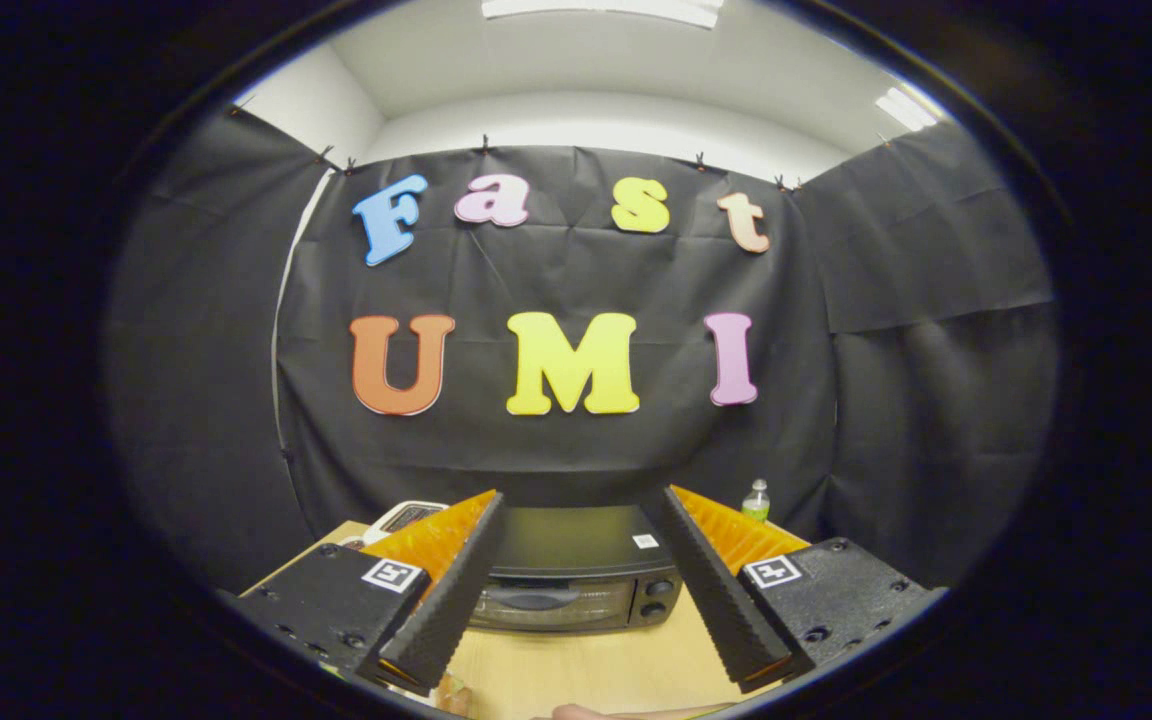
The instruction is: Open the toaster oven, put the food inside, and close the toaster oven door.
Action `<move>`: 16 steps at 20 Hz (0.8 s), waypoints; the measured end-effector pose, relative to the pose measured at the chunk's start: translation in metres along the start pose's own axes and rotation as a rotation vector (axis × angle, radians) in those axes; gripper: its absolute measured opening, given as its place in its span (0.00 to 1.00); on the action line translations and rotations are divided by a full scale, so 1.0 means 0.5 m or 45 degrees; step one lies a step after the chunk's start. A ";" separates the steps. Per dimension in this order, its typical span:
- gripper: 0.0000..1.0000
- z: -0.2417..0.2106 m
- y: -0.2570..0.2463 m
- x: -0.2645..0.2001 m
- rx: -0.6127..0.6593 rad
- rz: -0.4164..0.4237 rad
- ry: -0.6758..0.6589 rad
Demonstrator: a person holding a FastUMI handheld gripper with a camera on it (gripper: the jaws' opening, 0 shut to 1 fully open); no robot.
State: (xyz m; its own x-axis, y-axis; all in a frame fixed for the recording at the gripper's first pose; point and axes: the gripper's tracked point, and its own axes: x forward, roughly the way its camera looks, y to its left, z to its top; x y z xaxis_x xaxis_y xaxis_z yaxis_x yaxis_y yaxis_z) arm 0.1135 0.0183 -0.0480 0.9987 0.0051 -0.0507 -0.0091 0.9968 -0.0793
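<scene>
Black cloth backs a wooden table (576, 670) where, at twelve o'clock beyond the wide-open, empty gripper (576, 585), the toaster oven (576, 585) sits door-shut, every step apparently left.

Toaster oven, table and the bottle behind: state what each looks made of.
Toaster oven, just beyond the open gripper: dark painted or coated metal by its smooth, faintly glossy top; the door looks like glass, with a dark, probably plastic handle and knobs. Table: light wood or wood-look laminate, faint grain, matte. Bottle: likely clear plastic with a green label; too small to be sure.
</scene>
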 end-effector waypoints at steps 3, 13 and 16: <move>1.00 -0.019 0.022 0.096 -0.039 0.038 -0.021; 1.00 -0.250 0.071 0.273 -0.093 0.020 0.226; 1.00 -0.344 0.073 0.292 -0.038 0.020 0.380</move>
State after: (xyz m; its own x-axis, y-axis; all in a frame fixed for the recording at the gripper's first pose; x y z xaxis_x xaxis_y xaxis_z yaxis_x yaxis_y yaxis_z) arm 0.2504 0.0417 -0.2297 0.9396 -0.0075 -0.3422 -0.0305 0.9940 -0.1054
